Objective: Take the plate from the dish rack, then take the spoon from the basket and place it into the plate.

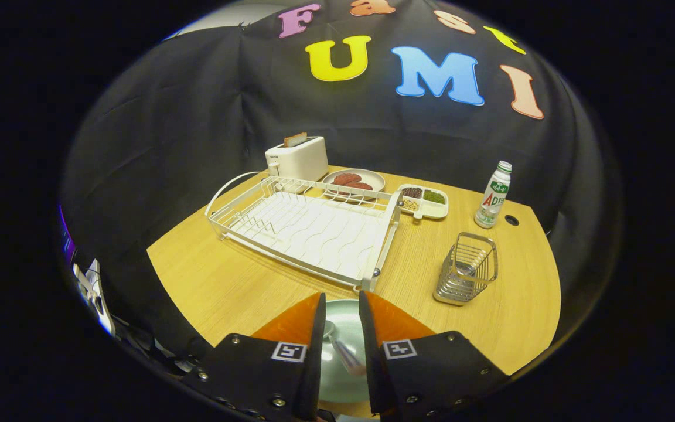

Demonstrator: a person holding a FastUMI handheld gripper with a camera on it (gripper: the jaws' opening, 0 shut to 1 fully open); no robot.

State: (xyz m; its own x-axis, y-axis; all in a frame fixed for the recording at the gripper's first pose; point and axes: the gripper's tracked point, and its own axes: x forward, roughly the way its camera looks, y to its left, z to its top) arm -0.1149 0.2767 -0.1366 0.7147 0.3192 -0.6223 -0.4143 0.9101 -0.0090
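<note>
A pale green plate lies on the wooden table, right under my fingers and just in front of the white dish rack, whose bed is bare. A metal spoon rests slantwise in the plate, in the gap between my two orange fingers. My gripper hovers over the plate, its jaws a little apart and neither pressing on the spoon. The wire basket stands to the right of the rack's near corner and holds no cutlery that I can see.
Behind the rack stand a white toaster with a slice in it, a plate of brown patties and a divided snack tray. A small bottle stands beyond the basket. Bare tabletop stretches left of the fingers.
</note>
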